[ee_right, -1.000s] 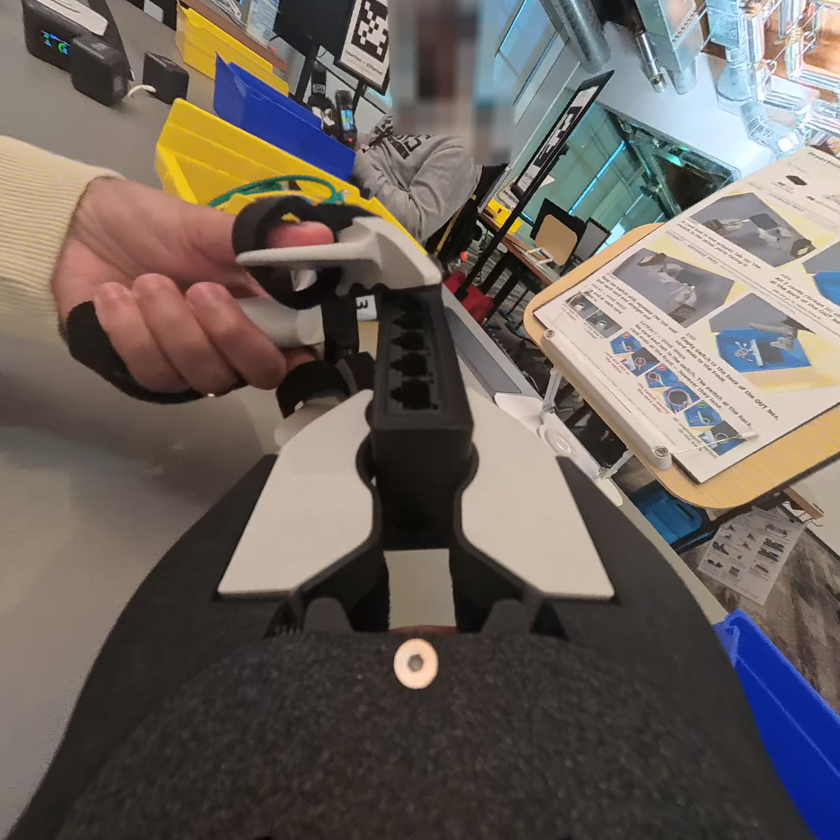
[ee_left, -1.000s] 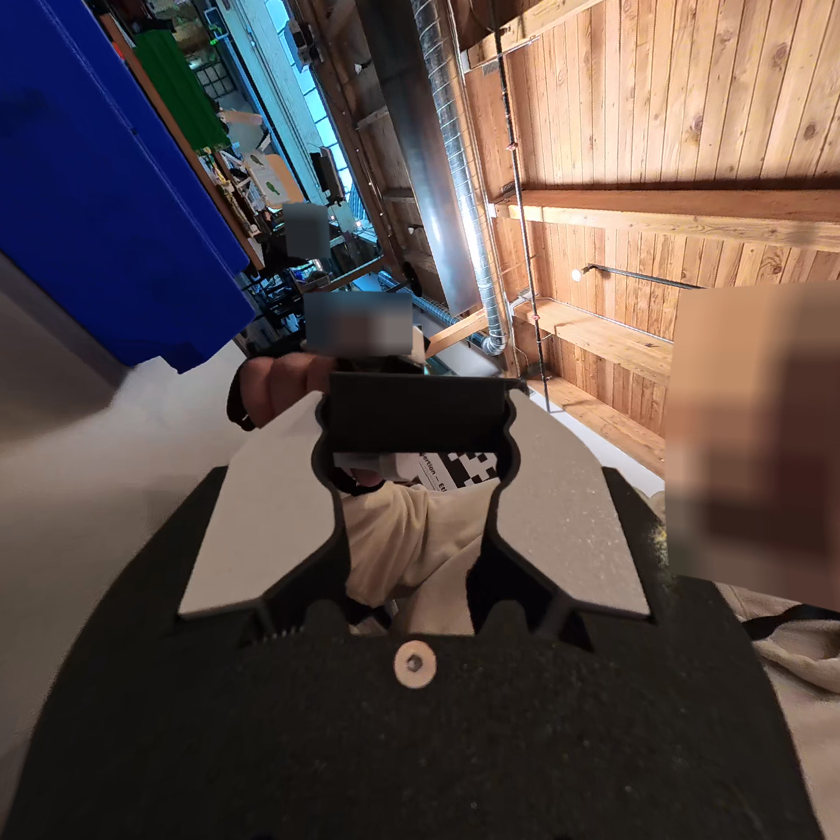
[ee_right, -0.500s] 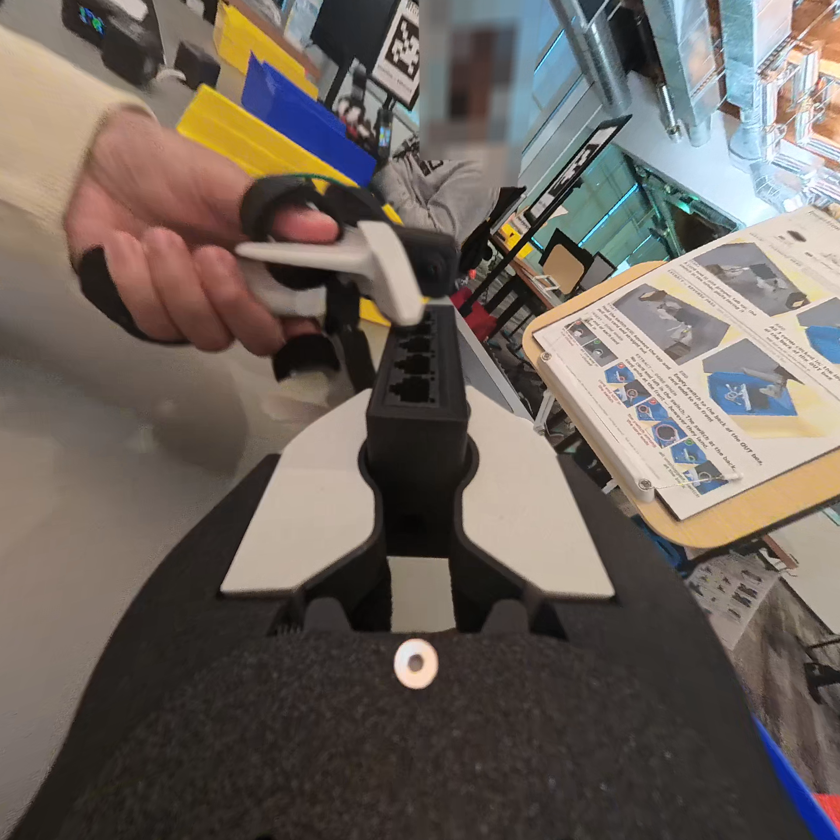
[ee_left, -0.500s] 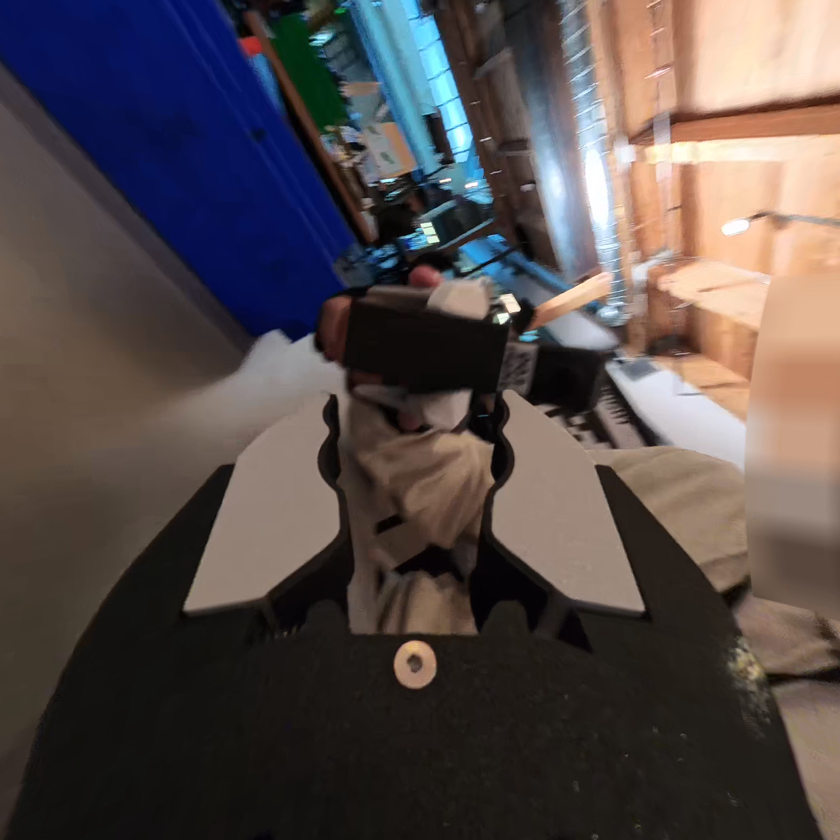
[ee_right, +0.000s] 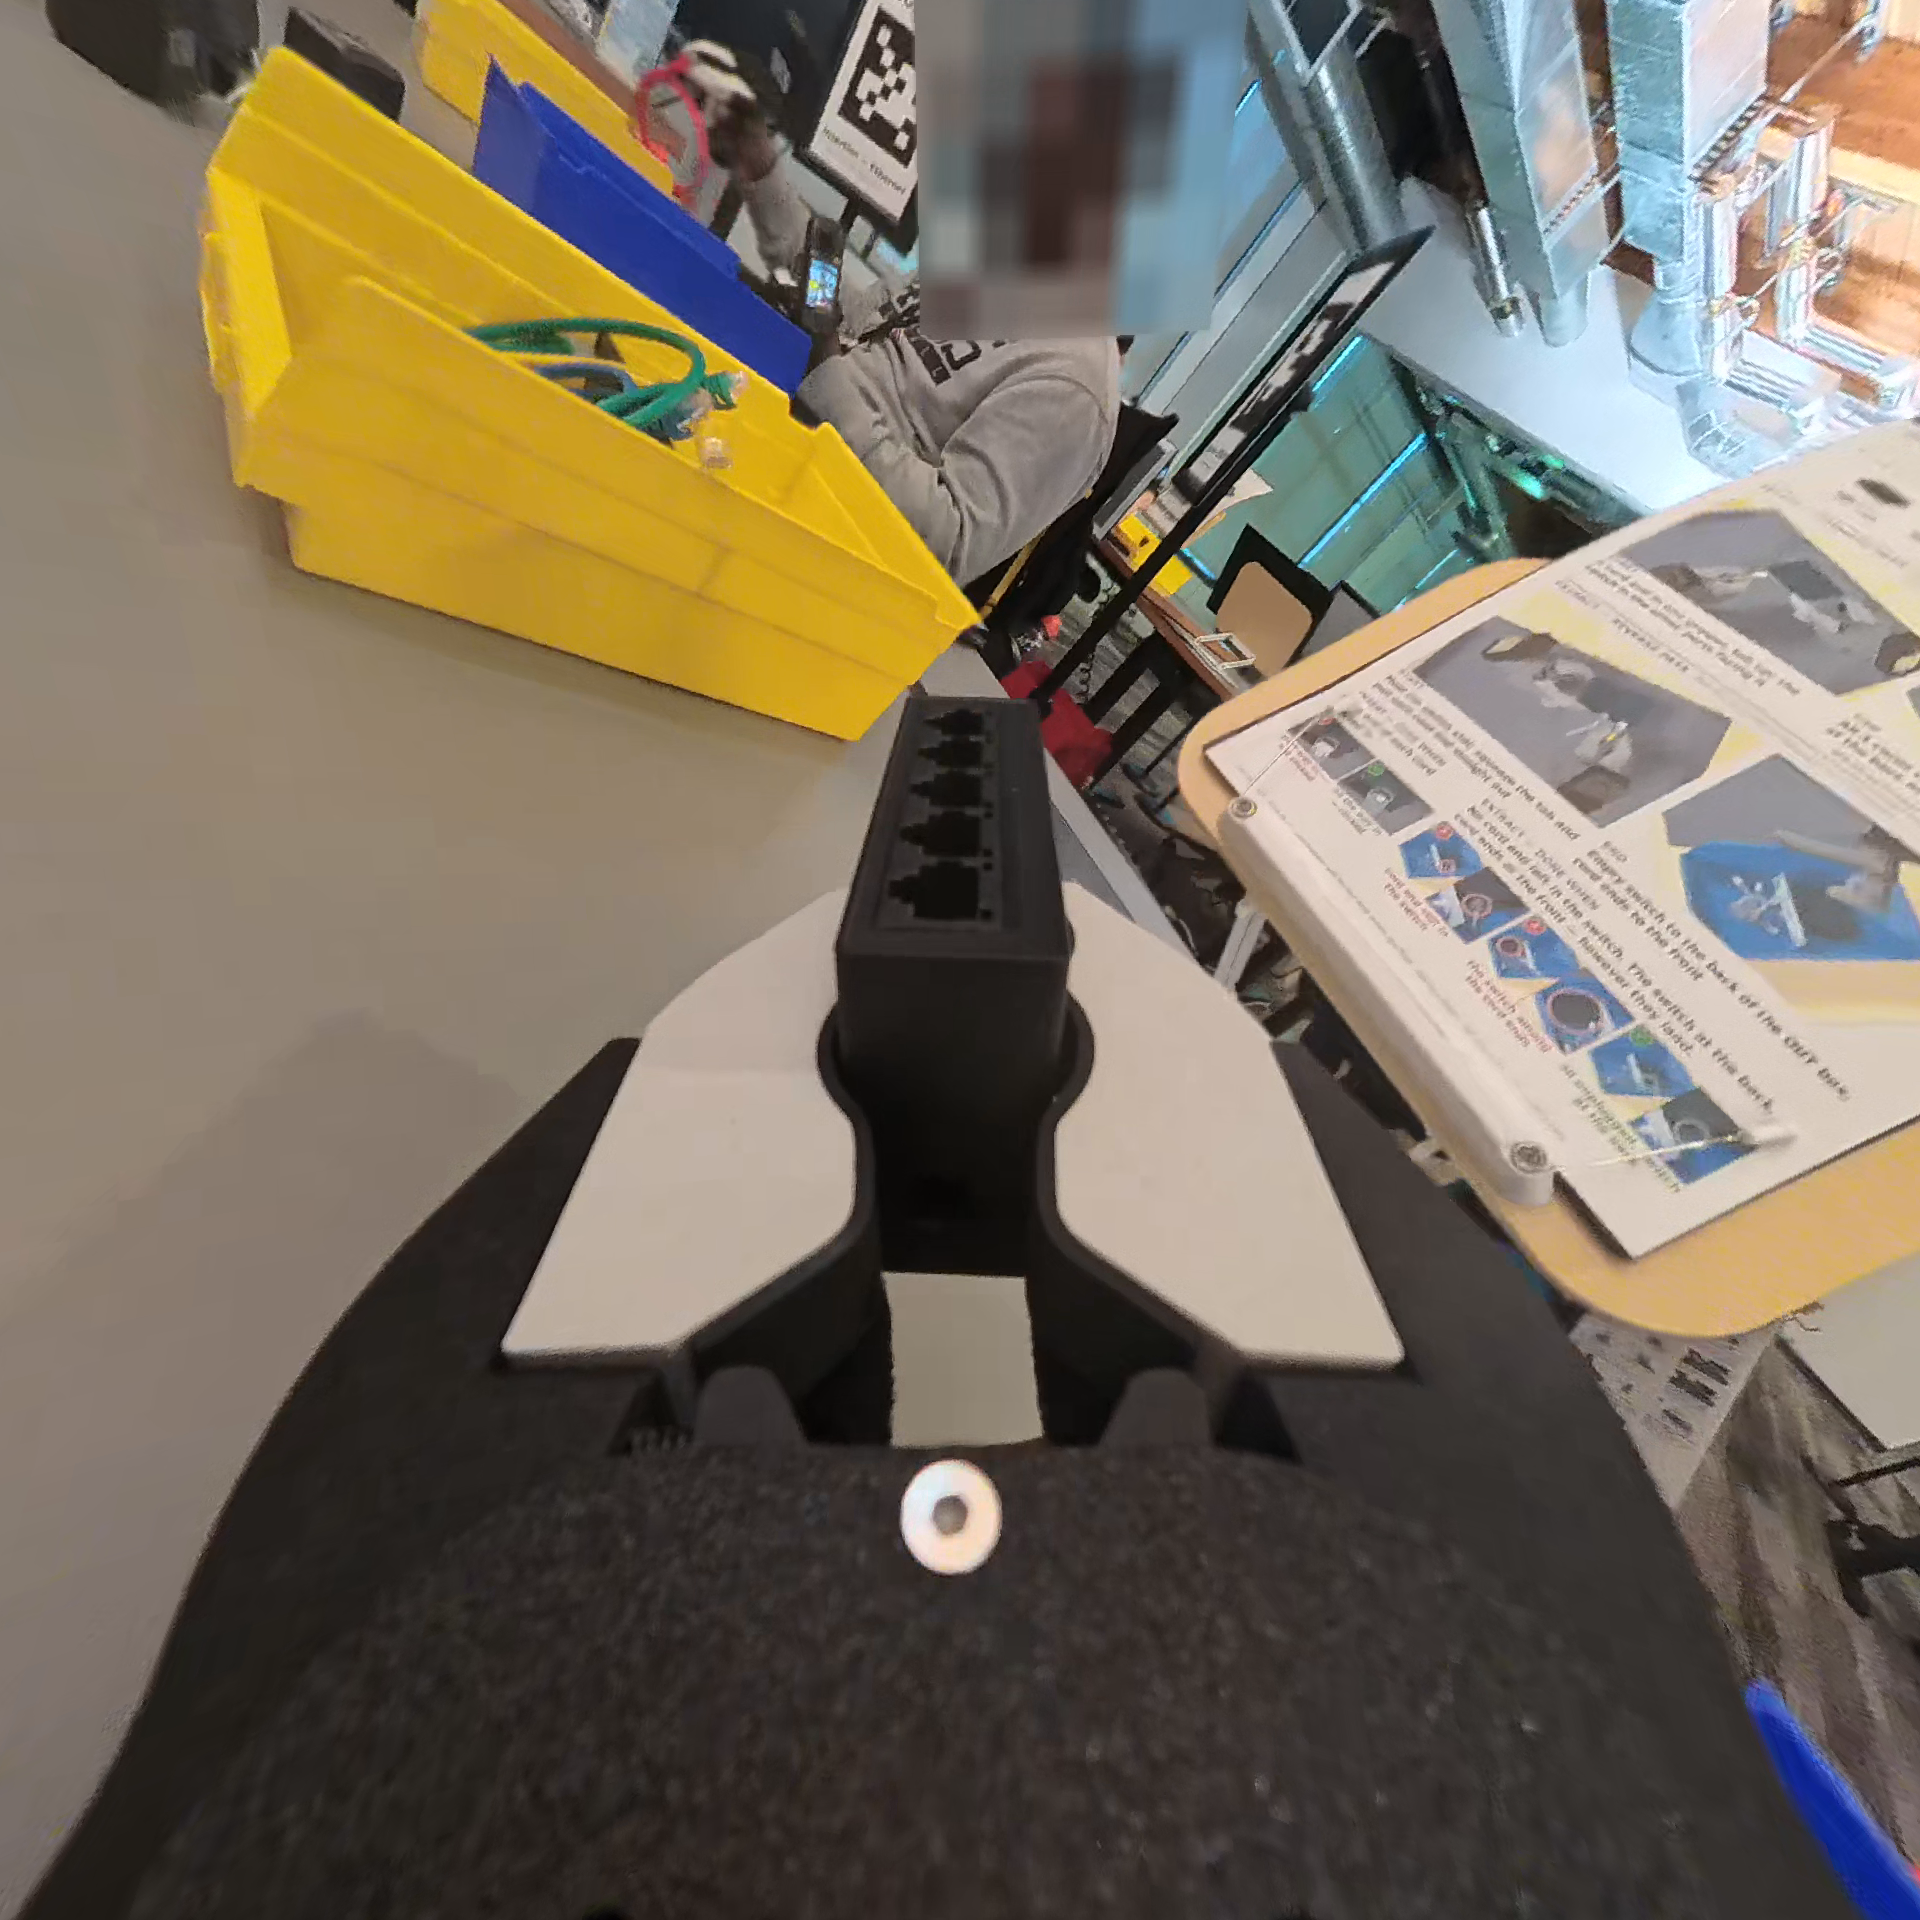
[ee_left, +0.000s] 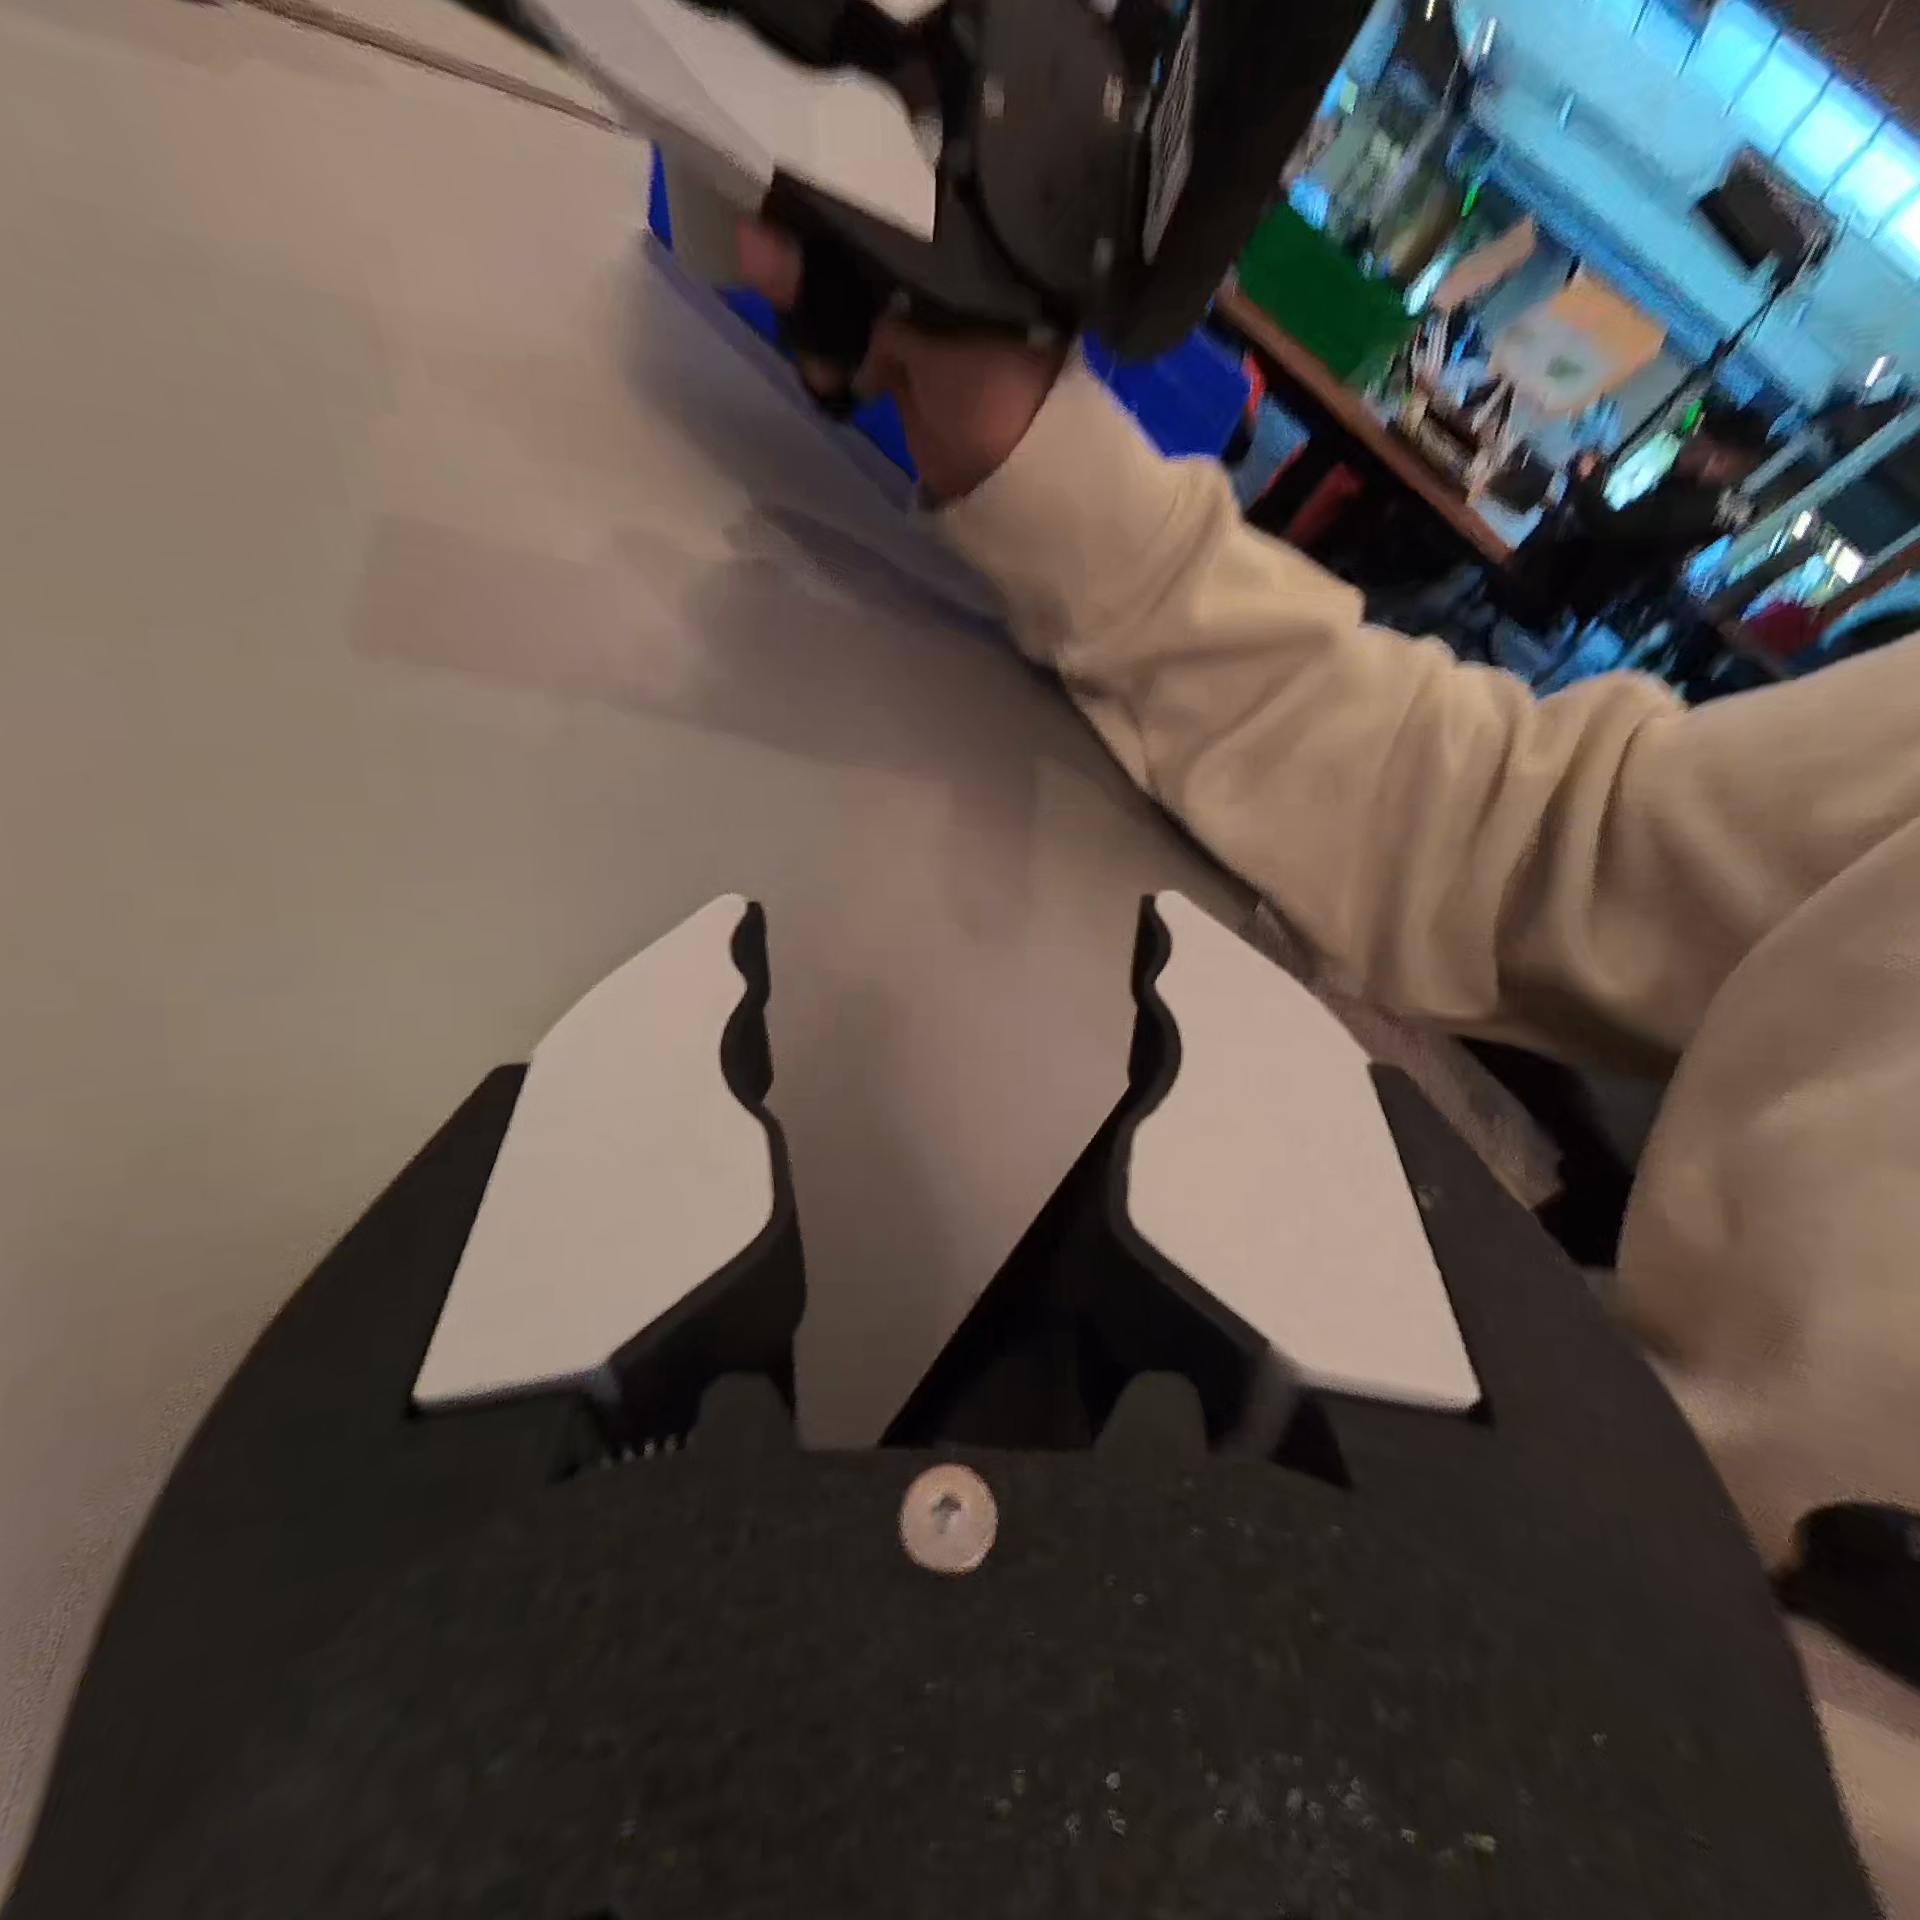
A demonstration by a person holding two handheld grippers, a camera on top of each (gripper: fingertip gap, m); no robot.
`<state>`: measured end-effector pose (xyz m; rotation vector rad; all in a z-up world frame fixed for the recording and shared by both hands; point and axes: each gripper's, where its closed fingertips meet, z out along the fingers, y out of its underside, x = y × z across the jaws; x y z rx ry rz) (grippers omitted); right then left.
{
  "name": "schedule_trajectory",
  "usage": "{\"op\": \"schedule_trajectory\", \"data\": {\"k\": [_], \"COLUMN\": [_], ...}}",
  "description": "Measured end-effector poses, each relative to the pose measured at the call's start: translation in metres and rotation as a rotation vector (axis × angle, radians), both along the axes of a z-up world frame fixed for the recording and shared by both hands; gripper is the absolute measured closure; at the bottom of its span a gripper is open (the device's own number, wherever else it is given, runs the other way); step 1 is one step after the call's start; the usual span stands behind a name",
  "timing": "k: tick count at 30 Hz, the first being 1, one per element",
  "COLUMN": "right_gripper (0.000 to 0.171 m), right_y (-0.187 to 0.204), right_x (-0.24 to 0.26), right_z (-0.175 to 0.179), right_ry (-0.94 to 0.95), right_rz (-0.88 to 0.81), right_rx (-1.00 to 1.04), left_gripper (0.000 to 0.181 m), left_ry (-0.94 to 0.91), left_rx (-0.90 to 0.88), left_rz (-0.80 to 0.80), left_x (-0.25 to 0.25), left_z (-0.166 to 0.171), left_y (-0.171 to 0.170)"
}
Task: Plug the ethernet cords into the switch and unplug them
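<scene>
My right gripper point(ee_right: 954, 966) is shut on the black ethernet switch point(ee_right: 956, 894) and holds it above the grey table with its row of empty ports facing up. Green ethernet cords point(ee_right: 623, 384) lie coiled in a yellow bin point(ee_right: 499, 520) at the far left of the right wrist view. My left gripper point(ee_left: 948, 935) is open and empty over the bare grey table point(ee_left: 312, 623). In the left wrist view the other gripper's body point(ee_left: 1049, 156) and the hand in a cream sleeve point(ee_left: 1299, 727) show at the top right, blurred.
A blue bin point(ee_right: 634, 239) stands behind the yellow ones. A wooden board with a printed instruction sheet point(ee_right: 1621, 831) stands at the right. A person in a grey hoodie point(ee_right: 966, 436) sits beyond the table. A blue bin edge point(ee_right: 1829, 1797) shows bottom right.
My left gripper let go of the switch and swung away down toward the table; it has left the right wrist view. The right gripper still holds the switch.
</scene>
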<state>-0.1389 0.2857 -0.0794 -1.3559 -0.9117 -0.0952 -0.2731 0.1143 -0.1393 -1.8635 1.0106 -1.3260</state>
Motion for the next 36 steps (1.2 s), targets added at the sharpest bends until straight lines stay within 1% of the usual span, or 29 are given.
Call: {"op": "schedule_trajectory", "data": {"k": [1, 3, 5, 8, 10, 12, 13, 15, 17, 19, 21, 22, 25, 27, 29, 31, 33, 36], "right_gripper": [0.141, 0.141, 0.141, 0.141, 0.141, 0.141, 0.141, 0.141, 0.141, 0.141, 0.141, 0.141, 0.14, 0.141, 0.141, 0.141, 0.141, 0.141], "right_y": [0.001, 0.003, 0.002, -0.003, -0.01, -0.014, -0.015, -0.014, -0.013, -0.013, -0.013, -0.013, -0.013, -0.012, -0.011, -0.011, -0.011, -0.011], "right_x": [0.001, 0.001, -0.002, -0.002, -0.001, 0.001, 0.001, 0.002, 0.001, 0.001, 0.0, 0.0, -0.001, 0.0, 0.001, 0.001, 0.001, -0.001], "right_z": [-0.006, -0.012, -0.014, -0.013, -0.006, -0.001, 0.001, -0.001, -0.006, -0.008, -0.009, -0.009, -0.011, -0.012, -0.014, -0.016, -0.017, -0.018], "right_ry": [0.003, 0.001, 0.01, -0.018, -0.056, -0.027, -0.012, -0.007, -0.018, -0.03, -0.023, -0.021, -0.022, -0.014, -0.013, -0.008, -0.004, -0.006], "right_rz": [-0.01, -0.022, -0.013, -0.014, -0.019, -0.015, -0.011, -0.011, -0.009, -0.008, -0.003, 0.0, 0.003, 0.004, 0.002, 0.005, 0.01, 0.016], "right_rx": [0.016, 0.035, 0.037, 0.033, 0.08, 0.082, 0.084, 0.078, 0.067, 0.07, 0.066, 0.065, 0.063, 0.055, 0.044, 0.035, 0.028, 0.02], "left_gripper": [0.119, 0.118, 0.119, 0.118, 0.118, 0.112, 0.113, 0.114, 0.117, 0.12, 0.122, 0.122, 0.122, 0.121, 0.118, 0.118, 0.12, 0.114], "left_ry": [-0.04, -0.112, -0.131, -0.093, -0.079, -0.085, -0.072, -0.02, -0.006, -0.025, -0.006, 0.02, 0.201, 0.262, 0.272, 0.365, 0.45, 0.56], "left_rx": [-0.016, -0.04, -0.015, 0.065, 0.113, 0.159, 0.172, 0.167, 0.179, 0.204, 0.191, 0.186, 0.182, 0.107, 0.042, -0.006, -0.054, -0.184], "left_rz": [0.03, 0.066, 0.076, 0.09, 0.097, 0.106, 0.106, 0.098, 0.114, 0.169, 0.226, 0.252, 0.356, 0.42, 0.475, 0.56, 0.608, 0.568], "left_x": [-0.002, -0.003, -0.004, -0.007, -0.008, -0.01, -0.011, -0.018, -0.031, -0.053, -0.081, -0.094, -0.13, -0.142, -0.144, -0.15, -0.154, -0.153], "left_z": [0.003, 0.014, 0.022, 0.025, 0.028, 0.03, 0.029, 0.023, 0.029, 0.047, 0.066, 0.074, 0.084, 0.089, 0.097, 0.091, 0.082, 0.062], "left_y": [0.001, 0.004, 0.007, 0.014, 0.015, 0.018, 0.021, 0.029, 0.047, 0.076, 0.116, 0.138, 0.213, 0.259, 0.301, 0.342, 0.373, 0.392]}}
